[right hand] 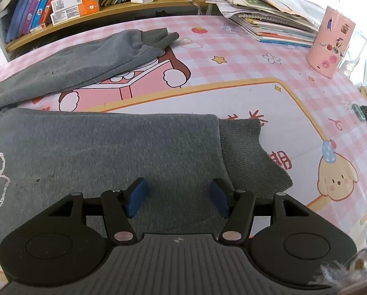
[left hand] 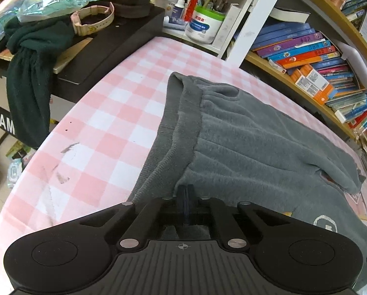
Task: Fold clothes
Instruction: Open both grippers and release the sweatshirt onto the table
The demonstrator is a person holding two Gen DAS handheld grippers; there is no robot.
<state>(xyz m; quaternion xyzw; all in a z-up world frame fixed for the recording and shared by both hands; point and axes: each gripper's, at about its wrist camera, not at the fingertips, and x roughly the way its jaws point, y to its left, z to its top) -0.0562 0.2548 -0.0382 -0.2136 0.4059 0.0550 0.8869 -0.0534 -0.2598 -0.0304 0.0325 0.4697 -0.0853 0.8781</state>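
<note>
now the left gripper (left hand: 185,196) pinches the grey trousers (left hand: 245,142) at its tips; the right gripper (right hand: 178,198), spread above the cuff (right hand: 252,152), should grip squarely.

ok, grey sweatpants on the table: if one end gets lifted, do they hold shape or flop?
Likely flop: the grey sweatpants already lie in soft folds and wrinkles. The fleece looks thick, so probably not slippery. The ribbed cuff may stretch when pulled.

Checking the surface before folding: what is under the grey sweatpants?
The grey sweatpants lie on a pink checked table cover with cartoon prints. The cartoon bear with a book shows only partly; the rest is covered by fabric.
</note>
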